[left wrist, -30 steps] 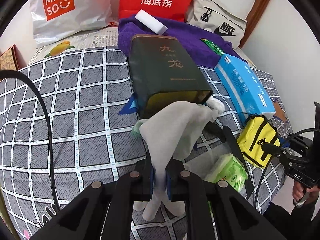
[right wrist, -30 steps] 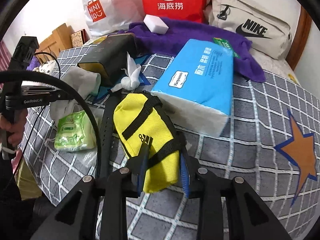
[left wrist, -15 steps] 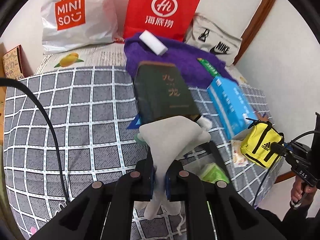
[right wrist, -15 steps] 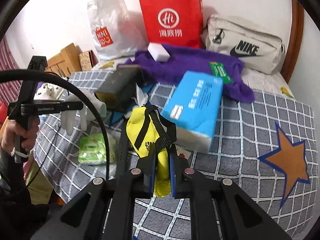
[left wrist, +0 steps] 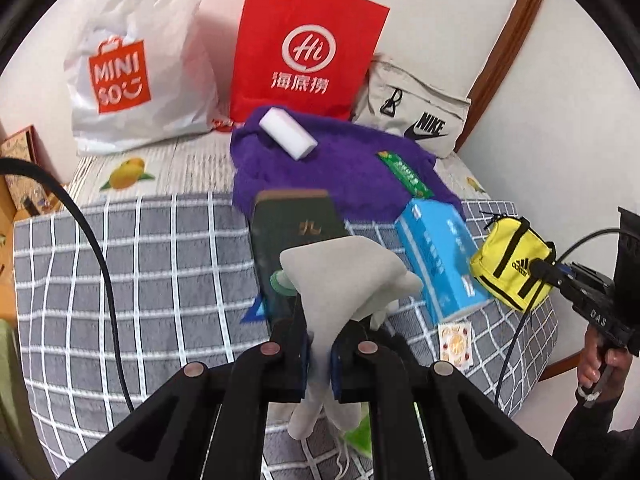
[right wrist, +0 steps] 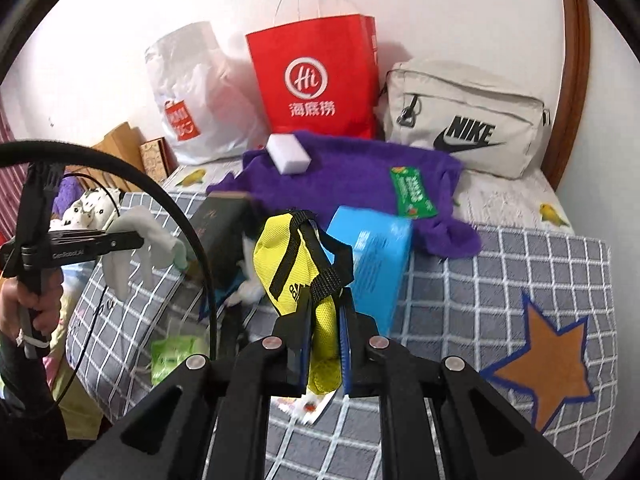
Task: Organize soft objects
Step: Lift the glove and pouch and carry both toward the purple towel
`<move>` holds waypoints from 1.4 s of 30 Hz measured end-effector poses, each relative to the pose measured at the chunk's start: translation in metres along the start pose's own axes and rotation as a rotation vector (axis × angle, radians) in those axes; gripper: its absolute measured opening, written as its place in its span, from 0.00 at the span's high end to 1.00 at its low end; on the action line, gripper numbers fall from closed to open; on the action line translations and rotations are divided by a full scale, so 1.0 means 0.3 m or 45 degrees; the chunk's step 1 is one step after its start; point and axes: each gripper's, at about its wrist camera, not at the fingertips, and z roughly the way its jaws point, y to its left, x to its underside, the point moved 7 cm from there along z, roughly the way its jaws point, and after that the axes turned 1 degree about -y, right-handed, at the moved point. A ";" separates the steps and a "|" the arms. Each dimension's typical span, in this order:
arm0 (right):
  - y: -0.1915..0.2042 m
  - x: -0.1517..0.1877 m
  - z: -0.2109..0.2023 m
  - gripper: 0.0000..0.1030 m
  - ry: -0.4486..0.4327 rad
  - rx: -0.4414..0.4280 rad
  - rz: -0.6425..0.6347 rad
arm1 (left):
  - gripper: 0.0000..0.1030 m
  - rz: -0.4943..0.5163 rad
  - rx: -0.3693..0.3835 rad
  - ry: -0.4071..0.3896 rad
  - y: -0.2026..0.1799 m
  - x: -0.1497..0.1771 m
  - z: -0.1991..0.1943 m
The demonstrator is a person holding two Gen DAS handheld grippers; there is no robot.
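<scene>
Left gripper (left wrist: 319,354) has its jaws pinching a grey glove (left wrist: 344,276) and right gripper (right wrist: 324,354) has its jaws clamped on a yellow pouch (right wrist: 298,264), both held up over the bed (right wrist: 500,280), near its front edge.

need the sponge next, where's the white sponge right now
The white sponge lies on the purple towel at the far side of the bed, just in front of the red bag.

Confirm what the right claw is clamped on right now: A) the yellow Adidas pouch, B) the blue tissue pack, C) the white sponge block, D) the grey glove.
A: the right claw is shut on the yellow Adidas pouch, which hangs clear above the bedspread.
</scene>
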 end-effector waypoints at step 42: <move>-0.300 -0.389 0.564 0.88 0.086 0.064 0.129 | 0.92 0.000 0.013 -0.002 -0.015 -0.542 0.382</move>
